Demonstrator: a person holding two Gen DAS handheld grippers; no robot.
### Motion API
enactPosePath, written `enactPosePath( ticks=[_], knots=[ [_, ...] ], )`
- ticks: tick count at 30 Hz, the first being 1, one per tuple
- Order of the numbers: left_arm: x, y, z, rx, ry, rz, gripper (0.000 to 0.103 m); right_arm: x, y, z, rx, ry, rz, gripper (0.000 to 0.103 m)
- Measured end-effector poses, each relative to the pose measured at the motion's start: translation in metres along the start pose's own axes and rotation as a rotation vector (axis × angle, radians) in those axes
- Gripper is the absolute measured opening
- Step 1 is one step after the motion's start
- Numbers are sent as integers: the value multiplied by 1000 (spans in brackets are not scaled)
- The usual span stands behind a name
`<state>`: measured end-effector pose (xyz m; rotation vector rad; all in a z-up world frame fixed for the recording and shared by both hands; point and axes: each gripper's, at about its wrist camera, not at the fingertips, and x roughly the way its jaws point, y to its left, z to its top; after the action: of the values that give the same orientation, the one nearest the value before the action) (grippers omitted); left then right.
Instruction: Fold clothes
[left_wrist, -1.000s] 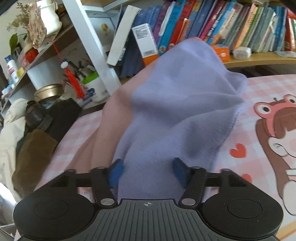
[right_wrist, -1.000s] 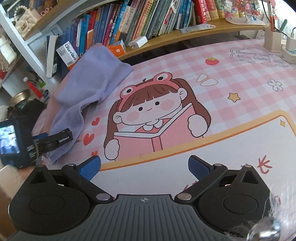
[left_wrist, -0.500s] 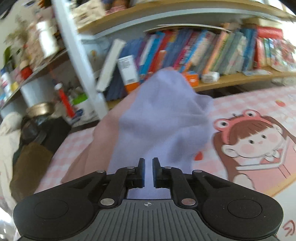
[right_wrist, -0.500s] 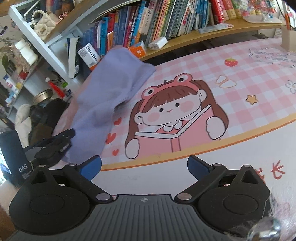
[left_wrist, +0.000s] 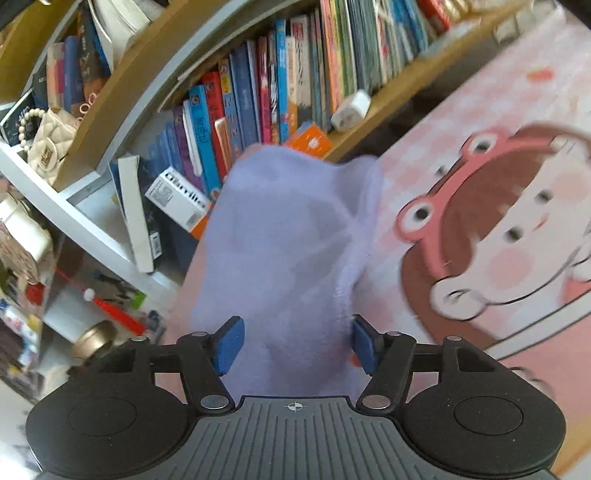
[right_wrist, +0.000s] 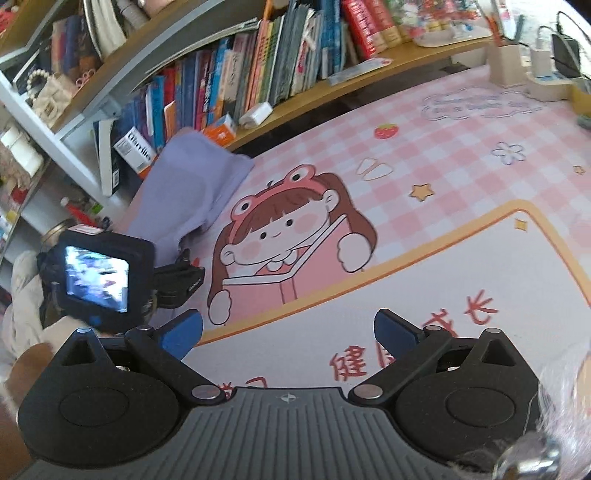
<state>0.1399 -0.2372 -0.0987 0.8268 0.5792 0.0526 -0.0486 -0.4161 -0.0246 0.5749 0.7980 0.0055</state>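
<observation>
A lavender fleece garment (left_wrist: 291, 236) lies bunched over a pink garment (left_wrist: 184, 295) at the left end of the cartoon desk mat (left_wrist: 480, 258). My left gripper (left_wrist: 295, 347) is open, its blue pads either side of the lavender cloth's near end, not clamping it. In the right wrist view the lavender garment (right_wrist: 192, 188) lies at the far left by the shelf, with the left gripper's body and screen (right_wrist: 96, 277) just in front of it. My right gripper (right_wrist: 288, 332) is open and empty over the white front part of the mat (right_wrist: 443, 266).
A bookshelf (right_wrist: 258, 74) full of books runs along the back edge. A small white box (right_wrist: 255, 114) and an orange box (right_wrist: 221, 131) lie on its lowest shelf. Pen holder and power strip (right_wrist: 539, 70) stand far right. Clutter and bags (left_wrist: 48, 140) fill shelves at left.
My left gripper was open, shut on the lavender cloth half a second ago, and is open again now, tilted. My right gripper stayed open and drifted slightly.
</observation>
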Motion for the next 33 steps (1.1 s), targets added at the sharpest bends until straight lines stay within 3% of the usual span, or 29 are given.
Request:
enactPosePath(
  ticks=[2,3,7,11,14,18,22,24,26,28,31,33],
  knots=[
    [3,8,-5,-20,1,-19,34,-2,-3,0,12,-2,1,101],
    [0,15,-8,-45,-2,-44,12,-3,-5,-1,18,-3,2,101],
    [-28,46,-20,-142,-44,-139,10,2,-9,4,48,12,42,101],
    [-90,67,-27,-212,-125,-238,9,13,-16,11,119,49,128,101],
    [-143,77,-27,-263,-197,-333,9,28,-26,16,227,115,220,101],
    [-186,77,-21,-291,-243,-442,9,50,-43,17,431,220,366,101],
    [-218,60,-22,-247,-255,-499,9,61,-57,14,578,281,456,99],
    [-230,53,-23,-251,-239,-519,9,63,-62,14,618,292,475,84],
    [-237,49,-25,-252,-224,-516,9,63,-68,15,641,296,454,39],
    [-241,45,-25,-261,-211,-519,9,59,-75,18,658,276,439,21],
    [-252,44,-19,-273,-242,-543,9,42,-86,32,640,165,453,15],
    [-262,52,-5,-305,-330,-584,8,20,-88,54,587,59,474,13]
  ],
)
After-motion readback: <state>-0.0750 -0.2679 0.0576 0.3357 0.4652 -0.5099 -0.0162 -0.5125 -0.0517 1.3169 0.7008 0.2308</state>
